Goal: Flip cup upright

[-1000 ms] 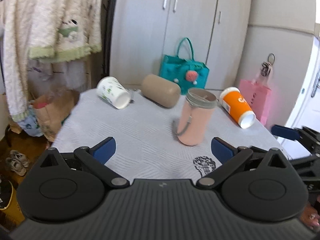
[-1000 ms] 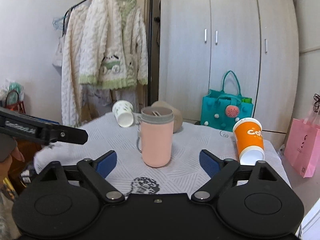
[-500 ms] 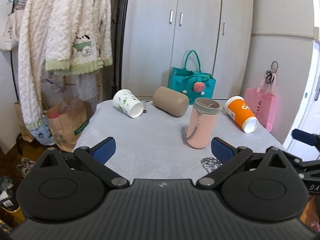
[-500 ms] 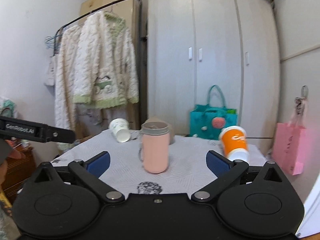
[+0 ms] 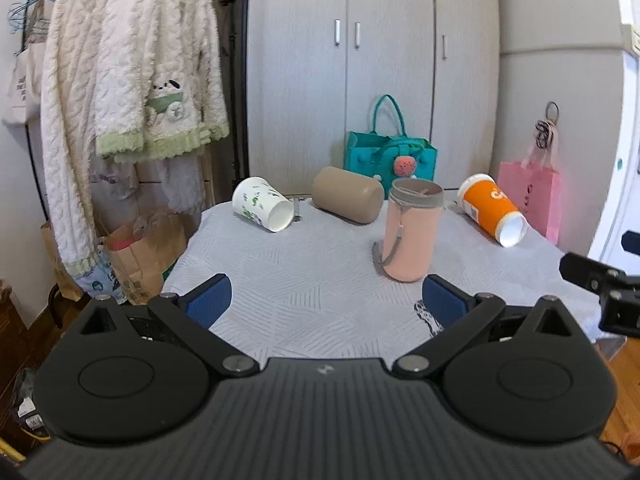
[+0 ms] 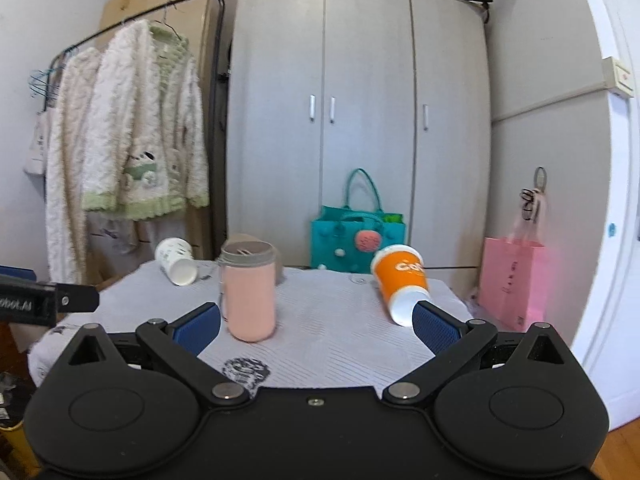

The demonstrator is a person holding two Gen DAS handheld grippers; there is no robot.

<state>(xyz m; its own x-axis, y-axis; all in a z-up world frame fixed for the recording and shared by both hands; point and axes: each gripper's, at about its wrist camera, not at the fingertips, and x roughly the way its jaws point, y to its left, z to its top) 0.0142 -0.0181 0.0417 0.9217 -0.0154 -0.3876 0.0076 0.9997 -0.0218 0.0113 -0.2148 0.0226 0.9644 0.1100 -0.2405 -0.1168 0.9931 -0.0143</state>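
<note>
- Left claw [image 5: 324, 300]: its two blue-padded fingers [image 5: 208, 298] are standing spread wide, gripping nothing, and hovering over the near edge of the tabletop [image 5: 304, 264], which is wearing a pale grey patterned cloth.
- Right claw [image 6: 316, 324]: it is likewise gaping wide and carrying nothing; its blue pads [image 6: 434, 326] are framing the near part of the same tabletop [image 6: 340, 320]. Part of this tool is also showing at the right edge of the left wrist view [image 5: 604, 284].
- Pink cylindrical cup with a grey rim and a grey strap [image 5: 412, 236]: it is standing upright on the tabletop, nearest to both claws and touching neither; in the right wrist view [image 6: 250, 290] it is sitting just beyond the left finger.
- Orange paper cup with white lettering [image 6: 400, 284]: it is lying on its side toward the right of the tabletop, its white end pointing toward the camera, close behind the right finger tip [image 5: 490, 210].
- White paper cup with green print [image 5: 262, 208]: it is lying on its side at the far left of the tabletop, open mouth facing forward.
- Tan rounded cylinder [image 5: 346, 200]: it is lying on its side at the far edge, between the white cup and the pink cup.
- Background: a teal tote bag [image 5: 390, 156] is resting before a grey wardrobe [image 5: 360, 60], a pink paper bag [image 5: 530, 196] is hanging at the right, and fluffy cream cardigans [image 5: 132, 80] are hanging at the left.
</note>
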